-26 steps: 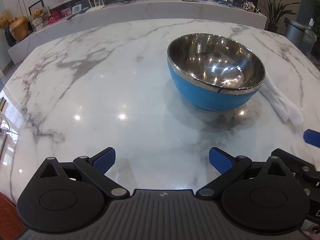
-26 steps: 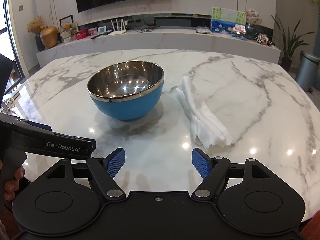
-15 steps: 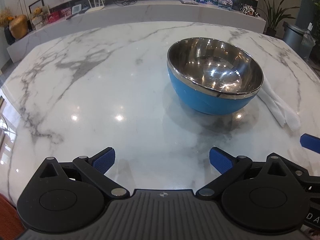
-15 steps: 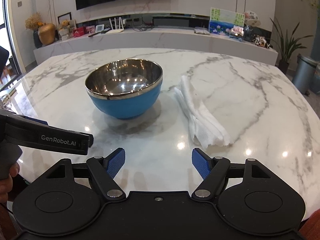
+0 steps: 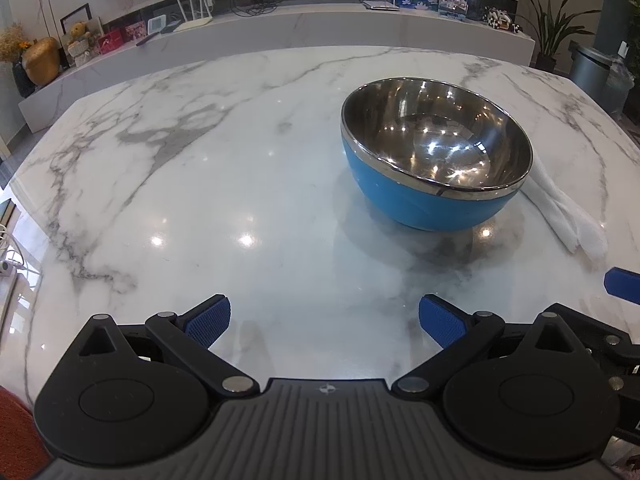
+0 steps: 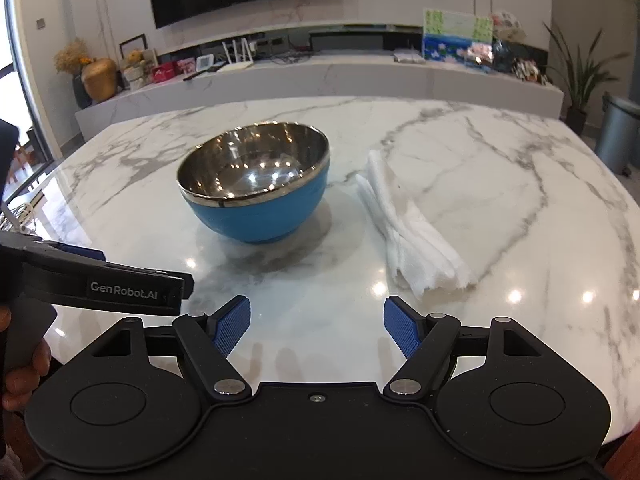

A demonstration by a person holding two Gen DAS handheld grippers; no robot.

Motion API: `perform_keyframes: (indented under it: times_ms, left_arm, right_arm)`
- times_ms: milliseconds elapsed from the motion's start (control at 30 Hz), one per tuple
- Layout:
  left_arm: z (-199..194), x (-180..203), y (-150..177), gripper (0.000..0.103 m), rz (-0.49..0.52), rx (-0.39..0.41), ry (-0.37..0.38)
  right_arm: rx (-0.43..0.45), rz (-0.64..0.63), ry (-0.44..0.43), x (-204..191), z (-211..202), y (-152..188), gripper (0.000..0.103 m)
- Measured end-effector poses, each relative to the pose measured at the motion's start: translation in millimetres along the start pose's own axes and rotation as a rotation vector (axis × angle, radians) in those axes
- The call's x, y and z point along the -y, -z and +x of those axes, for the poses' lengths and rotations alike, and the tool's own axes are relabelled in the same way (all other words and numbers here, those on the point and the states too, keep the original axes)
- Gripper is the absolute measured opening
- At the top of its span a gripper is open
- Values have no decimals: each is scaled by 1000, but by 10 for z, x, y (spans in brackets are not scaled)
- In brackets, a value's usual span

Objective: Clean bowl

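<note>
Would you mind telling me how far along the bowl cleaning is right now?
Nothing looks done yet. The bowl sits upright on the table, with the folded cloth lying untouched beside it. Nothing is in hand: the left gripper and the right gripper are both open and empty, short of both. Left: pick up the cloth, steady the bowl and wipe it.

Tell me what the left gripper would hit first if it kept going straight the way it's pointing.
Probably the bare marble table. The open left gripper tilts down at it, with the blue bowl off to the right of its line; depth is uncertain.
</note>
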State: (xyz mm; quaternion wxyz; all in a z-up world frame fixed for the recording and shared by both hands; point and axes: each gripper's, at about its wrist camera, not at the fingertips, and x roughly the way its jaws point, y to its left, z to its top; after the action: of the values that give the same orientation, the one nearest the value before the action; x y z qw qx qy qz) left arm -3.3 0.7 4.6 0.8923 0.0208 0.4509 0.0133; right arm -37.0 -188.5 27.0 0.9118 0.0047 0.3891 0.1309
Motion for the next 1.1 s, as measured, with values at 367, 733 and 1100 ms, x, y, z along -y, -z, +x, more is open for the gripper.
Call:
perform_keyframes:
  times_ms: [367,733,1100]
  left_arm:
    - [13,-17,8,102,-9,-8,-6]
    - [-8,-29,17,102,-9,12,22]
    - [-51,27,8,101,22,31,1]
  right_arm:
    - [-7,37,13,89,25,33,72]
    - [30,-5,41,41,-14,32,72]
    - [21,-20,52,15,1,36,72]
